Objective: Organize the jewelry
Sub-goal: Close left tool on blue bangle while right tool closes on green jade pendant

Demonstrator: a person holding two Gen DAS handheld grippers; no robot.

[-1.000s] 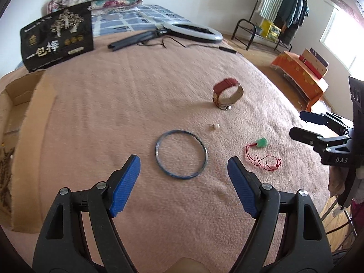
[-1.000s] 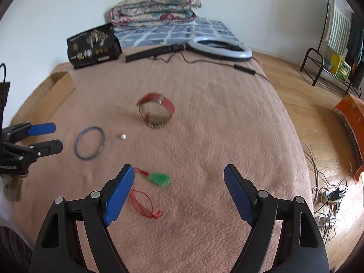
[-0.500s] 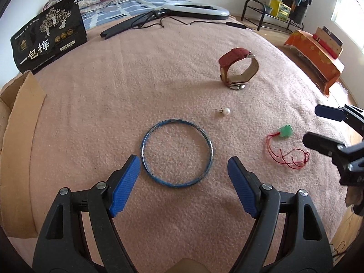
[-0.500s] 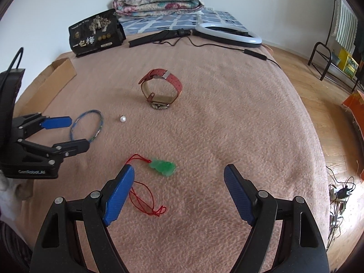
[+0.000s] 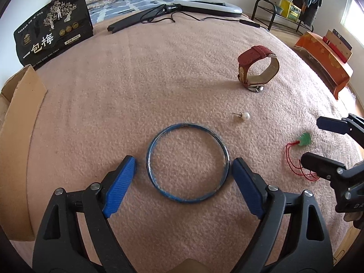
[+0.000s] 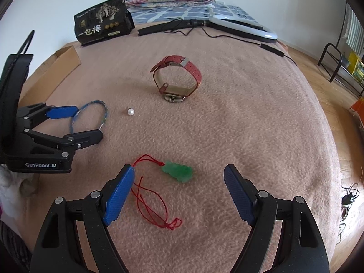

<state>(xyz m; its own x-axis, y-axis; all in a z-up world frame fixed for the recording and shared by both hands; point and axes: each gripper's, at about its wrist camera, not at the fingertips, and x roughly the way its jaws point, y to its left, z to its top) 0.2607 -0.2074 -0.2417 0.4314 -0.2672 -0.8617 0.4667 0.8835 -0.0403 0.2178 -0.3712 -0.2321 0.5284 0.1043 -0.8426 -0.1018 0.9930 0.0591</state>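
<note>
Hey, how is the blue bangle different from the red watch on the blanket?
The blue bangle lies flat on the pink blanket; the red watch stands on edge, its strap looped upward. The bangle is a thin, rigid ring; the watch has a broad strap with a metal case. The bangle sits between the left gripper's opening jaws; the watch is clear of both grippers. Both are closed loops.

Blue bangle (image 5: 187,162) between opening pads (image 5: 119,185)

Pink blanket (image 5: 159,72) covers the bed; on it: blue bangle (image 5: 187,162) flat, pearl stud (image 5: 246,115) & red-strap watch (image 5: 258,68) on its side, green pendant (image 6: 178,171) w/ red cord (image 6: 154,207), ring light (image 6: 245,28), black bag (image 5: 53,26), cardboard (image 5: 20,141) at edge.
</note>
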